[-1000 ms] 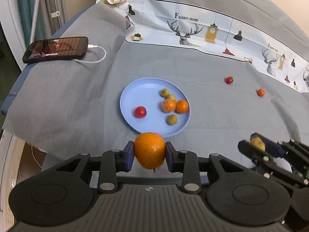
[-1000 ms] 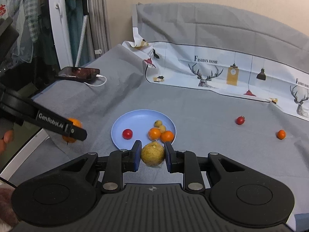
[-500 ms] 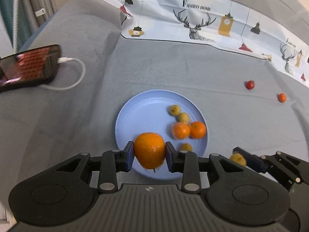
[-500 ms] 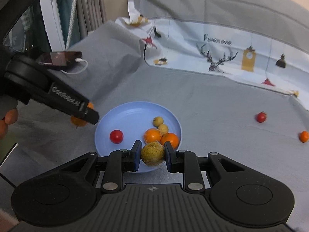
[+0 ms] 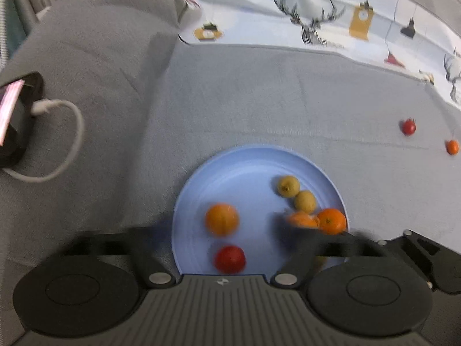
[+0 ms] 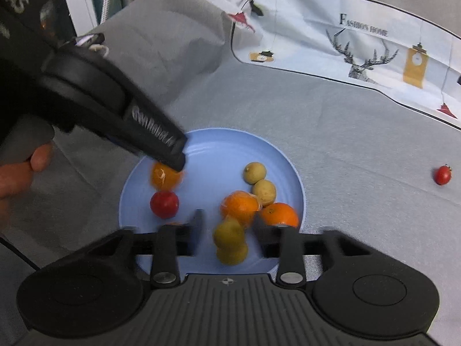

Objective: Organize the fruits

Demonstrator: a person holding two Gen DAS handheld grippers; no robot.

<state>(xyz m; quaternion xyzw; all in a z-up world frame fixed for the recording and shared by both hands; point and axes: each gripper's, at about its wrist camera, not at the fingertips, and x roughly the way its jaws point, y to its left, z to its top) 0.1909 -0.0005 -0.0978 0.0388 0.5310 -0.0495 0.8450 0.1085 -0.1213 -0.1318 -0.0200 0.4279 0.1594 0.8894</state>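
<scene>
A blue plate (image 5: 245, 167) (image 6: 219, 147) lies on the grey cloth and holds several fruits. My left gripper (image 5: 222, 248) is open just above it, with the orange (image 5: 222, 219) (image 6: 164, 176) free on the plate beyond a red tomato (image 5: 230, 259) (image 6: 164, 204). My right gripper (image 6: 227, 225) is open over the plate's near edge, and the yellow-green fruit (image 6: 230, 242) sits blurred between its spread fingers. Two oranges (image 6: 259, 210) and two small yellow fruits (image 6: 259, 180) lie at the plate's right. The left gripper's body (image 6: 115, 106) crosses the right wrist view.
A red tomato (image 5: 408, 127) (image 6: 442, 174) and a small orange fruit (image 5: 452, 147) lie loose on the cloth to the right. A phone (image 5: 14, 115) with a white cable (image 5: 66, 150) lies at the left. A printed deer cloth (image 5: 317, 20) runs along the back.
Both grippers moved forward over the plate and opened. The orange left the left gripper and the yellow-green fruit left the right gripper; both are now on or dropping onto the plate.
</scene>
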